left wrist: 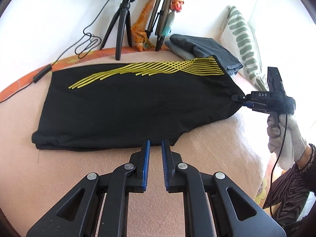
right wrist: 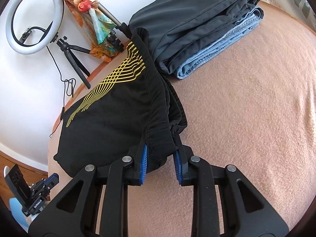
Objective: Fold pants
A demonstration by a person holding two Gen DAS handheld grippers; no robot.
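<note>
Black pants (left wrist: 122, 106) with yellow curved stripes lie folded lengthwise on a pink blanket (left wrist: 207, 138). My left gripper (left wrist: 156, 143) is open and empty, its tips at the near edge of the pants. My right gripper (left wrist: 238, 98) is shut on the waistband corner at the right end and lifts it slightly. In the right wrist view the right gripper (right wrist: 161, 138) clamps the bunched black waistband (right wrist: 160, 118), with the pants (right wrist: 110, 108) stretching away to the left.
A stack of folded dark and blue garments (right wrist: 197, 29) lies just beyond the waistband. A ring light on a tripod (right wrist: 33, 17), more tripod legs and a cable (left wrist: 86, 39) stand along the white wall. A green-patterned pillow (left wrist: 243, 39) lies at the right.
</note>
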